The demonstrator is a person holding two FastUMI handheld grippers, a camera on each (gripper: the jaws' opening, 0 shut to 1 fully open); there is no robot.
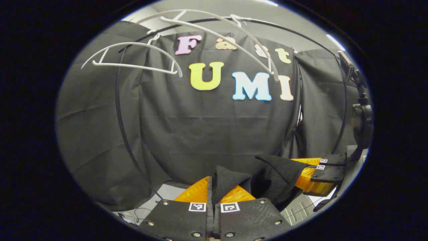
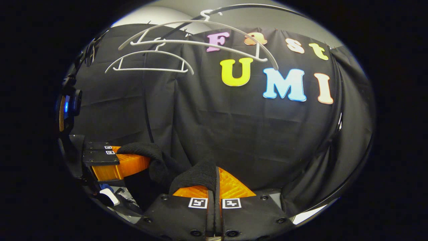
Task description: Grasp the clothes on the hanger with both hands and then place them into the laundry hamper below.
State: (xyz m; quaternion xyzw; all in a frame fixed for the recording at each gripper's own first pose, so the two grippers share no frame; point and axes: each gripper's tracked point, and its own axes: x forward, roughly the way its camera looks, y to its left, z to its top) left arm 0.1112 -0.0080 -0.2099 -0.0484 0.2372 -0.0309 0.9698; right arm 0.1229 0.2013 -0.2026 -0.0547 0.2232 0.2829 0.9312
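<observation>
A black knitted garment hangs between my two grippers, below the bare white hangers. My left gripper is shut on one fold of it at the bottom of the left gripper view. Further right, my right gripper pinches another fold of the garment. In the right gripper view, my right gripper is shut on the black garment. The left gripper holds the garment's other end at the lower left. The garment sags between them, free of the hangers.
Several empty white hangers hang from a black rail in front of the black cloth wall. A dark device on a mount stands at the side. A pale slatted surface lies low at the right.
</observation>
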